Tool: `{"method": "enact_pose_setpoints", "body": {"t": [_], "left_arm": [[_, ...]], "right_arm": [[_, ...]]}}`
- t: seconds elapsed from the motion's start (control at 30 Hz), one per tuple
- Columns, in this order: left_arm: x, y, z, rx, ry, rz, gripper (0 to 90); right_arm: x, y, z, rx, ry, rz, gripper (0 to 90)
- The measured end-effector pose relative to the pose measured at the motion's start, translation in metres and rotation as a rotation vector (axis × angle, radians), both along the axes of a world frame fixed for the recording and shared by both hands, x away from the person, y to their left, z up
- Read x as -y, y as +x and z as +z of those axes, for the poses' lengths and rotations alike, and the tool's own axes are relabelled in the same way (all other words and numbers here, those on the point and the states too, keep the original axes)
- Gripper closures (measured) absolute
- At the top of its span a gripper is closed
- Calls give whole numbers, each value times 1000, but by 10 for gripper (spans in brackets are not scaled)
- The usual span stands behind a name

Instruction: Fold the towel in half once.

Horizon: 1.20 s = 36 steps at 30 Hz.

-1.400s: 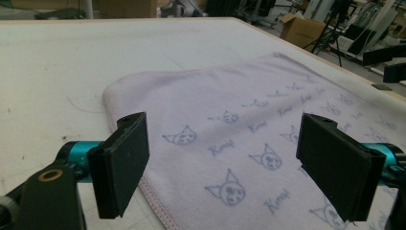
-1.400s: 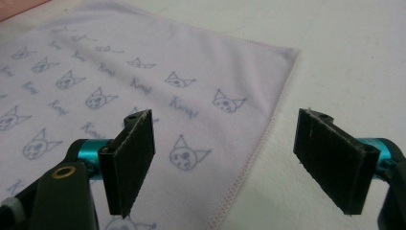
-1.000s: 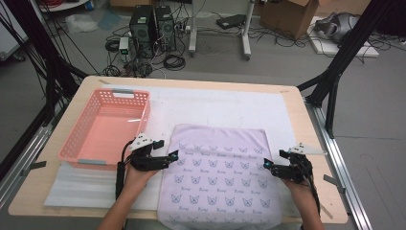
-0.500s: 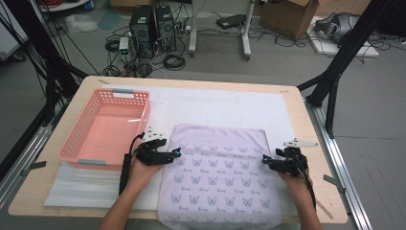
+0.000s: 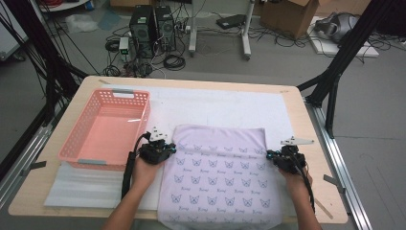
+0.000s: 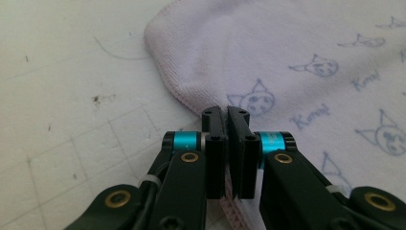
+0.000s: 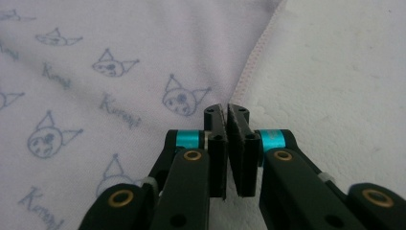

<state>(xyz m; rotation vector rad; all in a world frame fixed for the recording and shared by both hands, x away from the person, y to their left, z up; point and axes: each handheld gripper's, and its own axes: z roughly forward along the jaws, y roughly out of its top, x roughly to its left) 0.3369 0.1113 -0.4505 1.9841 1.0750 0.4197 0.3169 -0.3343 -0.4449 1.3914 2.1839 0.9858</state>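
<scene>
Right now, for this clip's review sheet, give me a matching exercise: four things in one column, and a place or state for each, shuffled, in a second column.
1. towel
2. pink basket
3. left gripper
4. right gripper

a. shut on the towel's right edge
b. spread flat, printed with cat faces
c. shut on the towel's left edge
d. far left on the table, nothing in it

Pairs: 1-b, 2-d, 3-c, 4-a
</scene>
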Motion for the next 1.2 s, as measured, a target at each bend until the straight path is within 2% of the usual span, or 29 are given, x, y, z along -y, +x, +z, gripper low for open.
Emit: {"method": "enact_pose_setpoints", "body": {"t": [0.1, 0.13, 0.23, 0.3, 0.33, 0.4, 0.5, 0.6, 0.67, 0.7, 0.8, 0.93, 1.0, 1.2], "left_arm": [[0, 2, 2, -19, -2, 15, 870], [0, 2, 4, -10, 3, 30, 873], [-3, 6, 12, 12, -48, 44, 875], [-1, 8, 18, 35, -57, 34, 876], [-1, 9, 21, 43, -48, 27, 876], [-1, 12, 27, 56, -71, 36, 876], [-4, 19, 34, 68, -110, 70, 876], [-4, 26, 39, 83, -126, 98, 877], [-6, 28, 39, 78, -166, 117, 876], [-7, 29, 38, 67, -164, 118, 876], [-7, 24, 37, 74, -150, 92, 875], [-8, 14, 40, 76, -148, 58, 875], [-8, 8, 40, 72, -131, 48, 874], [-13, -19, 40, 77, -163, 17, 874]], "right_arm": [[2, 2, 0, -8, 14, 7, 882], [3, 3, 0, -3, 18, 3, 883], [5, 5, 1, 25, 23, -18, 885], [7, 7, 3, 42, 31, -32, 886], [8, 8, 4, 52, 30, -38, 886], [10, 11, 7, 66, 50, -59, 886], [14, 16, 15, 96, 70, -73, 886], [17, 22, 24, 122, 105, -86, 886], [16, 26, 31, 139, 115, -91, 885], [16, 26, 33, 141, 125, -93, 885], [16, 25, 35, 145, 126, -76, 884], [19, 16, 33, 136, 136, -48, 883], [20, 9, 31, 135, 141, -37, 883], [21, -14, 31, 148, 149, 8, 882]]}}
